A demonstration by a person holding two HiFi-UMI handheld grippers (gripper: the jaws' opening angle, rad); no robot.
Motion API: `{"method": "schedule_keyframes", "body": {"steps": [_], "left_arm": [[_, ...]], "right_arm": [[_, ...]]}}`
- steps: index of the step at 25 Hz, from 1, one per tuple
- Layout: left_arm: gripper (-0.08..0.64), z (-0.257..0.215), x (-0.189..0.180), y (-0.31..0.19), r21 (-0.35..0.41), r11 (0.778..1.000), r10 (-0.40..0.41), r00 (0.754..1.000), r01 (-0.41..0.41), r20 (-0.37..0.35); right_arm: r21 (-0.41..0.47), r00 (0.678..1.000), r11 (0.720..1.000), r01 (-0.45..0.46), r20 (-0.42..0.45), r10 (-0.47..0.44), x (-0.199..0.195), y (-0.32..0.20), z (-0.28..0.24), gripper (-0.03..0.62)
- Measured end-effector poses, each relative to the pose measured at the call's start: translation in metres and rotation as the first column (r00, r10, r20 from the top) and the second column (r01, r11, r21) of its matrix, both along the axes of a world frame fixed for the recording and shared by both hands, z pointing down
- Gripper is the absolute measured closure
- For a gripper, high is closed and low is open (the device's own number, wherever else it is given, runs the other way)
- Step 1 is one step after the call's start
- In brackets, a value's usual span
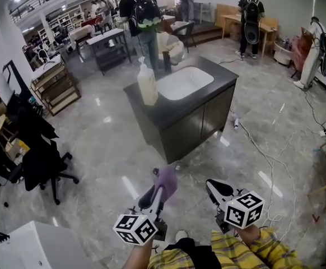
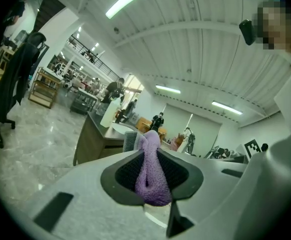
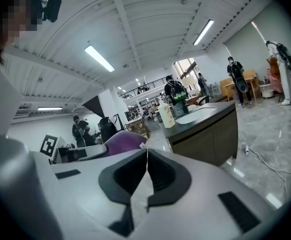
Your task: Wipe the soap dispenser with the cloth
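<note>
Step in hand: approach, wiping not started. Left gripper (image 1: 156,193) is clamped on the purple cloth (image 2: 152,171); the jaws pinch it in the middle and a bunched tuft sticks out past the tips. Right gripper (image 3: 146,156) has its jaws fully together with nothing between them.

Soap dispenser (image 1: 147,84) stands upright on the dark counter (image 1: 196,108), at its left corner, just beside the white sink basin (image 1: 184,83). It is well apart from both grippers, with open floor between.

To do it well, probably: carry the cloth in at bottle height and lead with the free tuft so fabric, not jaw plastic, meets the bottle. Wipe along the body with light pressure. The bottle is tall and near the counter edge, so a sideways push could tip it. The right gripper likely needs to open and steady the bottle, or brace it from the far side.

Look: pale cream bottle, flattish body, pump head with a spout on top, smooth plastic. Fill level and any dirt cannot be told from here
</note>
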State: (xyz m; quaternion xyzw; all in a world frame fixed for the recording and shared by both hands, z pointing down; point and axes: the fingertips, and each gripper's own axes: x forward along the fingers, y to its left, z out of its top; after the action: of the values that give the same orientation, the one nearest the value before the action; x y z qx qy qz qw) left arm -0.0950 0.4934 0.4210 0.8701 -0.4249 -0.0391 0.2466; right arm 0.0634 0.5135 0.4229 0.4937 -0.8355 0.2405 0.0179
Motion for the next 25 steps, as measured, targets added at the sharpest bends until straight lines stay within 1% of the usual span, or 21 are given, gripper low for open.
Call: {"method": "schedule_keyframes", "body": {"steps": [7,12,20,22,25], "left_arm": [[0.494,0.003,-0.031,-0.053,-0.010,1.000,0.028,1.000,-0.027,0.015],[0.494,0.013,-0.040,-0.078,-0.036,0.999,0.006,1.000,-0.006,0.003],[0.494,0.015,-0.038,-0.140,-0.039,0.995,-0.089,0.996,0.090,0.010],[0.494,0.013,-0.029,-0.159,-0.028,0.993,-0.114,0.993,0.114,0.011],[0.494,0.005,-0.005,-0.191,-0.007,0.991,-0.131,0.991,0.132,0.015]], "right_arm": [[-0.011,1.000,1.000,0.009,-0.013,-0.009,-0.037,-0.053,-0.001,0.584],[-0.054,0.999,0.998,0.026,-0.022,-0.028,-0.046,-0.082,0.014,0.584],[-0.043,0.997,0.997,0.071,-0.011,-0.072,-0.032,-0.161,0.014,0.584],[-0.034,0.995,0.995,0.096,-0.011,-0.096,-0.023,-0.182,0.012,0.584],[-0.014,0.992,0.992,0.125,-0.011,-0.125,-0.003,-0.215,0.005,0.584]]}}
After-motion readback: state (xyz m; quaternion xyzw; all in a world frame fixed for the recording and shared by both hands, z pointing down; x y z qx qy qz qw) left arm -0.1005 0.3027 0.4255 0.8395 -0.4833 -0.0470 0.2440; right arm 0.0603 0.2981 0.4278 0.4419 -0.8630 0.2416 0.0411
